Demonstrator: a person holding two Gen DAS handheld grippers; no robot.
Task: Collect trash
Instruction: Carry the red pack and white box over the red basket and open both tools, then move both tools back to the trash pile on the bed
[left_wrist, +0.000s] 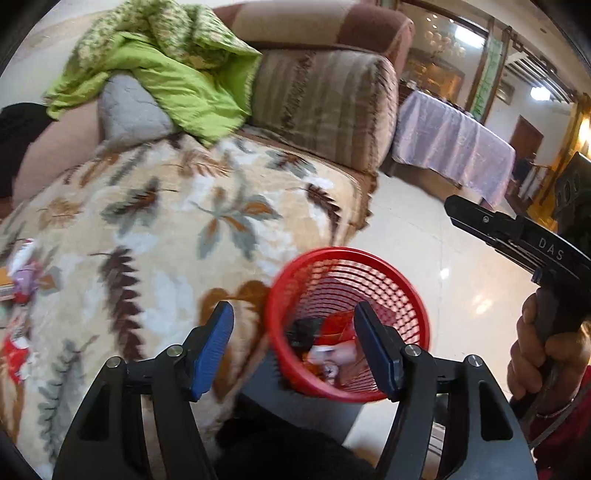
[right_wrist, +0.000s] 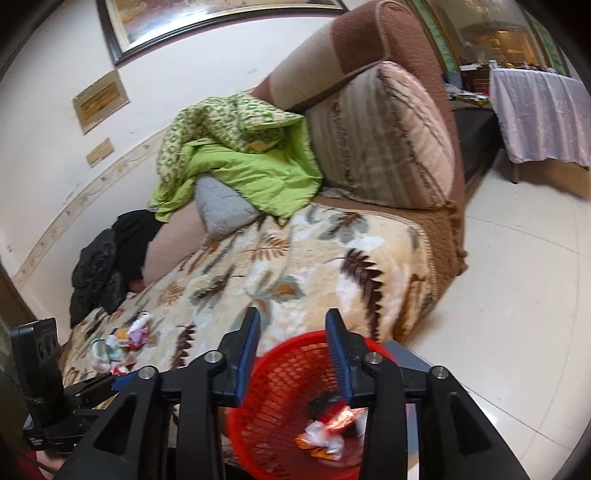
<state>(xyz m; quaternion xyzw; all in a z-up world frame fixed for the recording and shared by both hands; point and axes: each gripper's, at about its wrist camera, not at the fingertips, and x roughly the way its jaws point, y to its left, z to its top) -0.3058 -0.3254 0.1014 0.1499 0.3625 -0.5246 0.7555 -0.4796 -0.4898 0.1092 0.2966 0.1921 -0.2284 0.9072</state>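
A red mesh basket (left_wrist: 325, 254) (right_wrist: 266, 406) stands beside the sofa's front edge, with crumpled wrappers (left_wrist: 332, 354) (right_wrist: 328, 432) lying in its bottom. My left gripper (left_wrist: 291, 314) hangs open over the basket's near-left rim, nothing between its blue pads. My right gripper (right_wrist: 294, 317) is open above the basket's far rim and holds nothing; in the left wrist view its black body (left_wrist: 517, 236) shows at the right, held by a hand (left_wrist: 546, 347). A small heap of loose wrappers (right_wrist: 125, 343) (left_wrist: 22, 280) lies on the leaf-patterned blanket (right_wrist: 295, 258).
On the sofa lie a green quilt (right_wrist: 236, 166), a grey pillow (right_wrist: 221, 210), a striped cushion (right_wrist: 384, 136) and a black jacket (right_wrist: 107, 266). Pale floor tiles (right_wrist: 517, 295) spread to the right. A table under a lilac cloth (right_wrist: 539, 118) stands at the back.
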